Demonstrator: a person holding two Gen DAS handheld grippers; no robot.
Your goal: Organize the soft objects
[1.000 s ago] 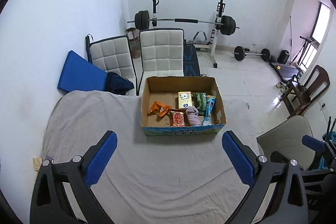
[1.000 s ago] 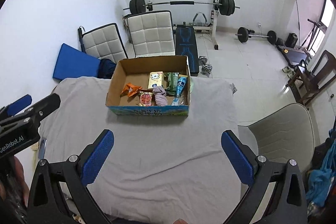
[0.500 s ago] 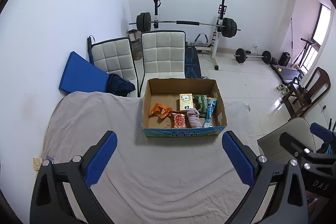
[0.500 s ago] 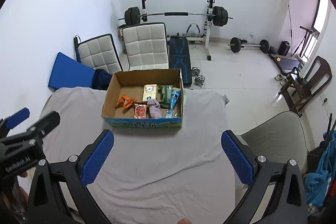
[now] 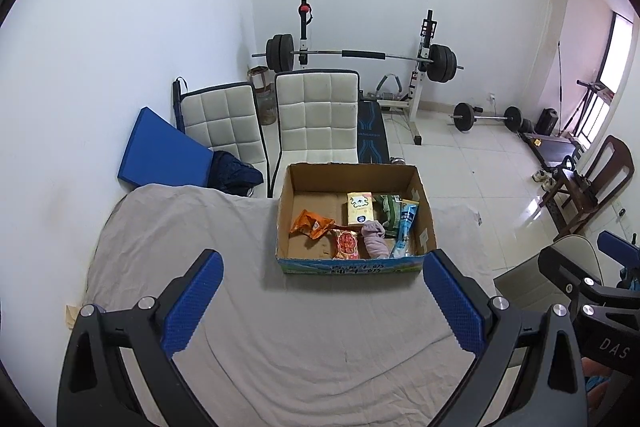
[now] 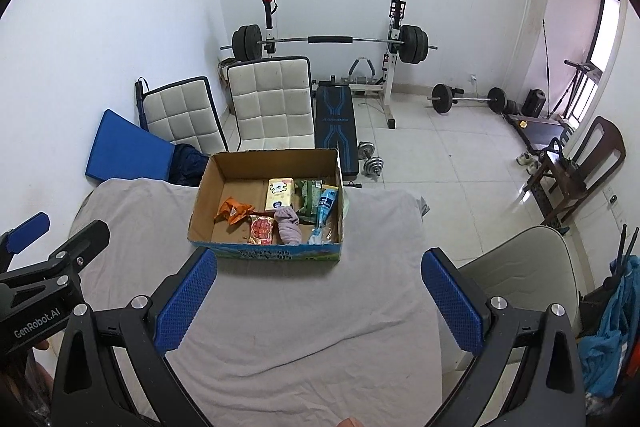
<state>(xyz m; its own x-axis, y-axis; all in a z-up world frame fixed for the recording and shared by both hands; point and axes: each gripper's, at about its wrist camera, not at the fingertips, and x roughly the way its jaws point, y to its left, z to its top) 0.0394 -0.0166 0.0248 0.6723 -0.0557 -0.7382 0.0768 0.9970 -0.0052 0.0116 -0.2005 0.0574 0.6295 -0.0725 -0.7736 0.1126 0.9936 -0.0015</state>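
Two hand-held grippers hover above a table draped in a grey cloth [image 5: 256, 339], both aimed at an open cardboard box [image 5: 352, 265] that stands on the cloth. The left gripper [image 5: 322, 301] has its blue-padded fingers [image 5: 192, 307] spread wide and holds nothing; the right gripper [image 6: 320, 301] is likewise spread wide and empty, and each appears at the edge of the other's view.

Inside the box, the soft items lie toward its right and front: a crumpled orange packet [image 5: 310, 224] left of centre, a red snack pack [image 5: 347, 244] against the front wall, a mauve rolled cloth [image 5: 375, 244] just right of that pack, a yellow tissue pack [image 5: 359, 214] behind the cloth, a green packet [image 5: 389, 211] beside the tissue pack, and a blue-and-white pouch [image 5: 405, 233] leaning along the right wall. The box's back left corner shows bare cardboard.

Behind the box stand two white quilted chairs [image 5: 316, 115], with a blue mat [image 5: 160, 155] propped on the wall to their left and a loaded barbell rack [image 5: 360, 57] farther back. Right of the box, a beige chair [image 6: 516, 279] sits by the table edge.
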